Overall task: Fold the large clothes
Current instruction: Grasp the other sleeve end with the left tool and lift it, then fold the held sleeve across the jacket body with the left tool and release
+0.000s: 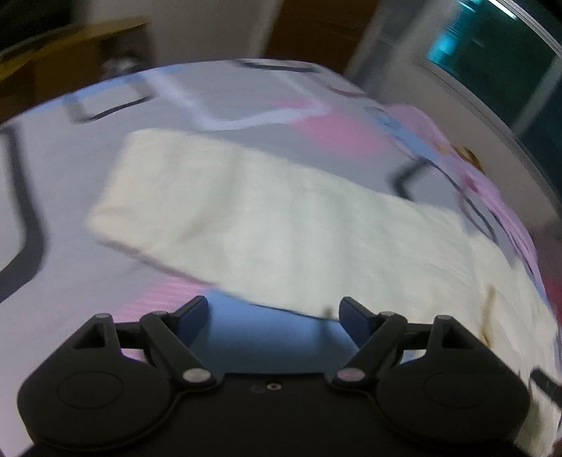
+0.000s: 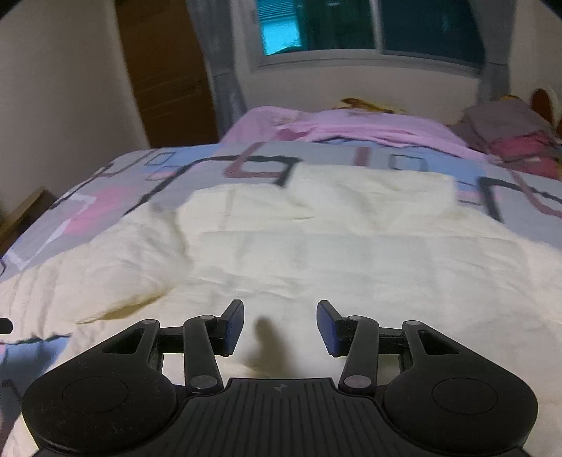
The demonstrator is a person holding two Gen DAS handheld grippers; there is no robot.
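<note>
Left wrist view looks down on a cream garment [image 1: 281, 218] lying as a long, already doubled band across a patterned bedspread [image 1: 70, 147], its far-left end squared off and its near-right part spreading toward the picture's right edge. The left gripper [image 1: 272, 316] hangs above the bedspread just short of the garment's near edge, its jaws opening with nothing between them. Right wrist view shows the same cream garment [image 2: 316, 246] filling the near half of the bed, with a pink sheet [image 2: 351, 130] and a pile of folded clothes [image 2: 509, 137] at the far end under a window [image 2: 351, 28]. The right gripper [image 2: 280, 325] hovers over the cloth with its jaws partly apart and empty; a small shadow falls on the fabric between them. By the look of it, one fold is laid and both tools are free between grips. The next move likely calls for each gripper to drop to an edge or corner of the band, pinch all layers together, and carry it across evenly.
</note>
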